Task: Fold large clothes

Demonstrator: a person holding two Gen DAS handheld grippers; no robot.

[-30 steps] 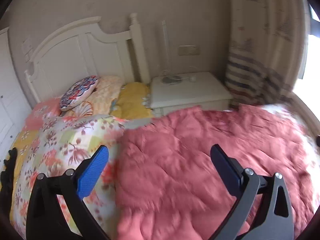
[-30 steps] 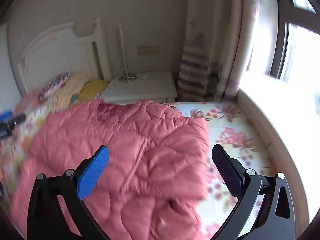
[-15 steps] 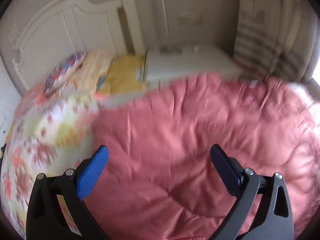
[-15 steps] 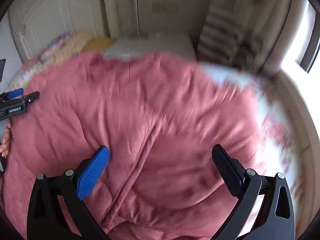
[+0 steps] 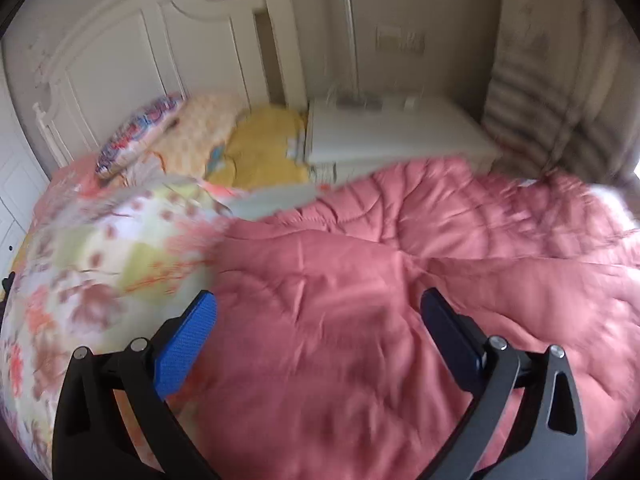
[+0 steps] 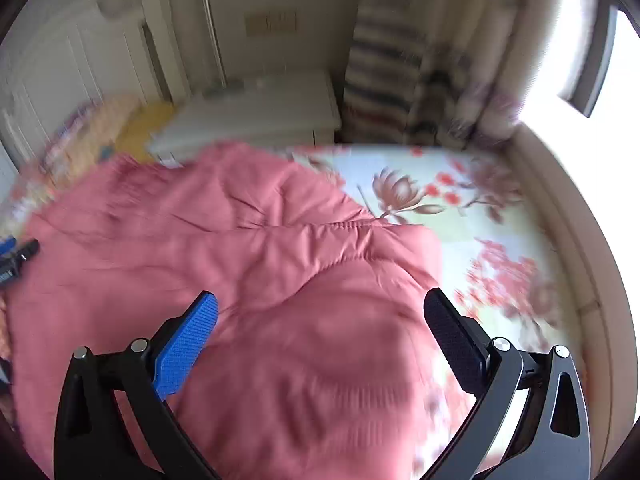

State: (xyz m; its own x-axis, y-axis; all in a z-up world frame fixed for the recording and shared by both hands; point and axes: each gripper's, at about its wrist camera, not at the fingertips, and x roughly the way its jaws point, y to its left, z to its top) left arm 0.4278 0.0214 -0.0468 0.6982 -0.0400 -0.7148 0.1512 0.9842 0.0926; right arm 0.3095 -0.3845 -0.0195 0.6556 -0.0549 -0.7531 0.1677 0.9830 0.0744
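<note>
Left tool (image 5: 318,316): I see both fingers spread wide with nothing between them, hovering above the pink quilt.
Right tool (image 6: 320,314): same here, fingers wide apart and holding nothing, over the quilt's nearer part.
Pink quilt (image 5: 400,300): it lies on the bed, bunched and creased, covering the part of the bed nearest me and running back toward the nightstand.
Quilt's long axis: hard for me to call; in the right wrist view the quilt (image 6: 240,280) spreads mostly left to right, with a stitched edge crossing it sideways and one corner pointing right.
Bed (image 6: 480,216): its flowered sheet shows bare to the right of the quilt; in the left wrist view the flowered bedding (image 5: 100,264) bulges up just left of the quilt.
Containers: I can make out none holding anything.
Pillows: a patterned pillow (image 5: 140,136) and a yellow pillow (image 5: 264,148) lie beyond the quilt, against the headboard (image 5: 132,60).
Nightstand (image 5: 392,132): white, just behind the quilt's far edge; small things on top are too blurred to name.
Curtain (image 6: 400,80): striped, hanging right of the nightstand.
In the way: the left tool's tip (image 6: 16,256) shows at the quilt's left edge in the right wrist view.
</note>
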